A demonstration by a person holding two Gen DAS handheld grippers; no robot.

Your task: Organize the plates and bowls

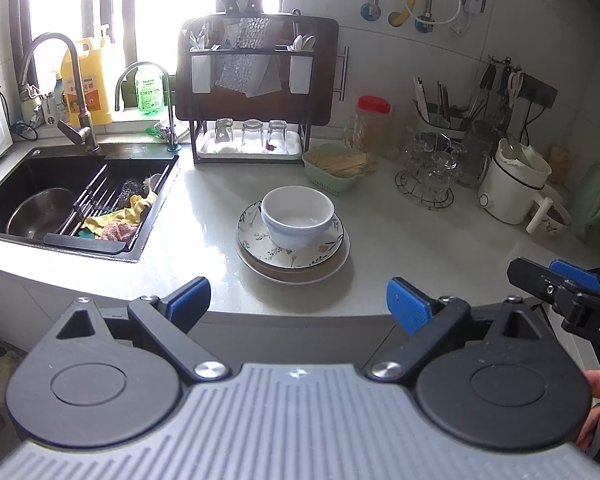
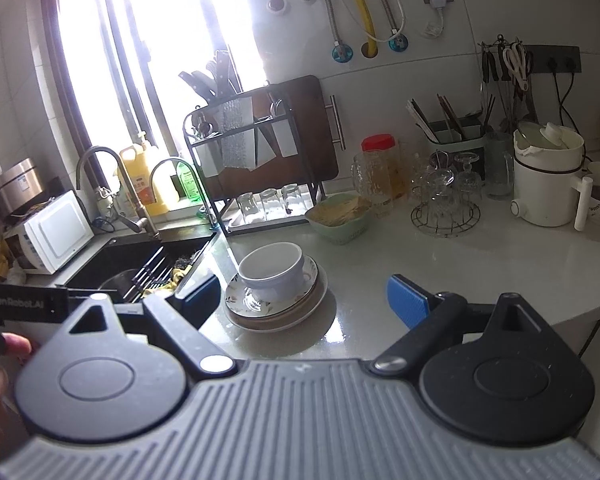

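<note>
Kitchen counter [image 1: 400,248] holds a bowl [image 1: 298,218] stacked on plates [image 1: 292,258]; left gripper [image 1: 298,306] and right gripper [image 2: 304,296] gape wide, empty, seemingly finished.

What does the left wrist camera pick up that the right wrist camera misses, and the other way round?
Only the left wrist view shows the yellow cloth lying fully in the sink and the steel bowl clearly. Only the right wrist view shows the white microwave beside the sink. Both show the white bowl stacked on the floral plate, and both open grippers, the left gripper and right gripper.
</note>
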